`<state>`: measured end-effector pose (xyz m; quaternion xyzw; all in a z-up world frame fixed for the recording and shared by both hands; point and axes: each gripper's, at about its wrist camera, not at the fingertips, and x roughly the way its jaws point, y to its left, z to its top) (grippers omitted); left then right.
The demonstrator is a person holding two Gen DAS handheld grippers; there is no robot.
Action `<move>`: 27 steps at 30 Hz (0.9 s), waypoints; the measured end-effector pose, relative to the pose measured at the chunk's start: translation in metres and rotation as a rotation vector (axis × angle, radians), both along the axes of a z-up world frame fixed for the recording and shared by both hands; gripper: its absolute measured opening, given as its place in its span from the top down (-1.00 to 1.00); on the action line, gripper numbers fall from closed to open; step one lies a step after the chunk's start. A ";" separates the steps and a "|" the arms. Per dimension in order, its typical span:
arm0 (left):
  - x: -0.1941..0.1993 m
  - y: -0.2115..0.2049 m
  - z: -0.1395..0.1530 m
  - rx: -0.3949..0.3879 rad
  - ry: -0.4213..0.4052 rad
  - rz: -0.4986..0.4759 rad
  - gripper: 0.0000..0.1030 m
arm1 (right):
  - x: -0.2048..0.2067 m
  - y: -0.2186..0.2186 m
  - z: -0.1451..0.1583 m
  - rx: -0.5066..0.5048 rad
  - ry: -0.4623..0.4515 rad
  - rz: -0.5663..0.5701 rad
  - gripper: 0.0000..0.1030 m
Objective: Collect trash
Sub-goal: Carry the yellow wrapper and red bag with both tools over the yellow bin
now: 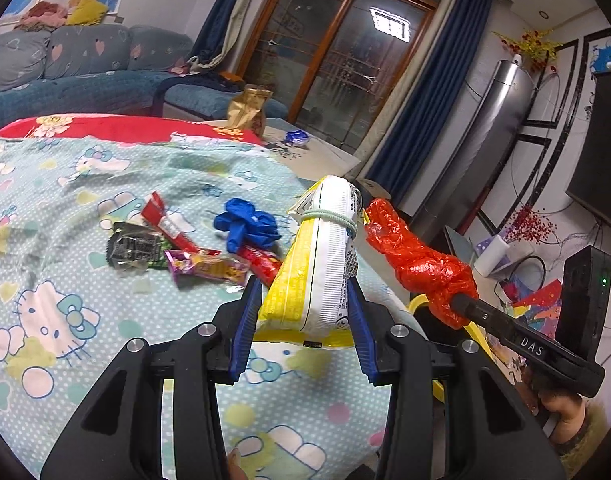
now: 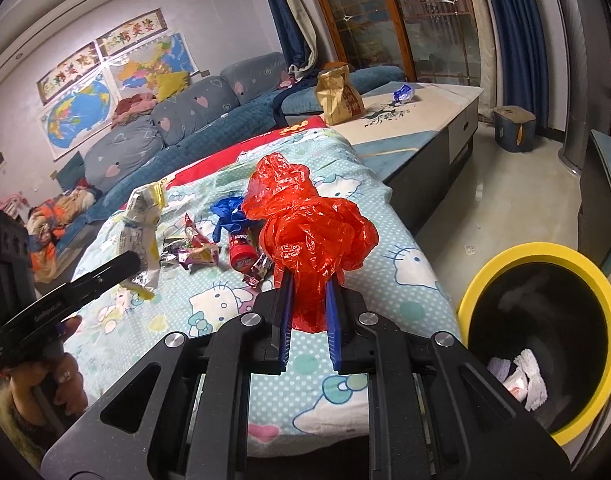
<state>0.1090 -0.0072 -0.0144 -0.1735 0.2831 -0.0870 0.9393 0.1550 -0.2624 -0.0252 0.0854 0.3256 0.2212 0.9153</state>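
My left gripper (image 1: 305, 300) is shut on a yellow and white snack bag (image 1: 323, 256) tied with a rubber band, held above the bed; it also shows in the right wrist view (image 2: 141, 220). My right gripper (image 2: 309, 292) is shut on a crumpled red plastic bag (image 2: 309, 216), also seen in the left wrist view (image 1: 417, 260). On the Hello Kitty sheet (image 1: 65, 312) lie a blue glove (image 1: 245, 228), red wrappers (image 1: 169, 224), a silver wrapper (image 1: 133, 248) and a purple-yellow wrapper (image 1: 209, 268). A yellow-rimmed black bin (image 2: 545, 336) stands on the floor at the right.
A low table (image 2: 425, 108) beyond the bed holds a brown paper bag (image 2: 339, 96) and a blue wrapper (image 2: 403, 94). A blue sofa (image 2: 209, 120) runs along the wall. A small stool (image 2: 513, 128) stands on the tiled floor.
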 end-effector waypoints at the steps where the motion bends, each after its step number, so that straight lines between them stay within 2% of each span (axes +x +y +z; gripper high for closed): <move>1: 0.000 -0.002 0.001 0.002 -0.002 -0.005 0.22 | -0.002 -0.001 0.001 0.000 -0.003 -0.002 0.80; 12: 0.001 -0.031 0.006 0.032 -0.019 -0.073 0.22 | -0.018 -0.019 0.007 -0.009 -0.034 -0.036 0.80; 27: 0.001 -0.071 0.006 0.072 -0.029 -0.167 0.22 | -0.031 -0.049 0.002 -0.010 -0.032 -0.114 0.80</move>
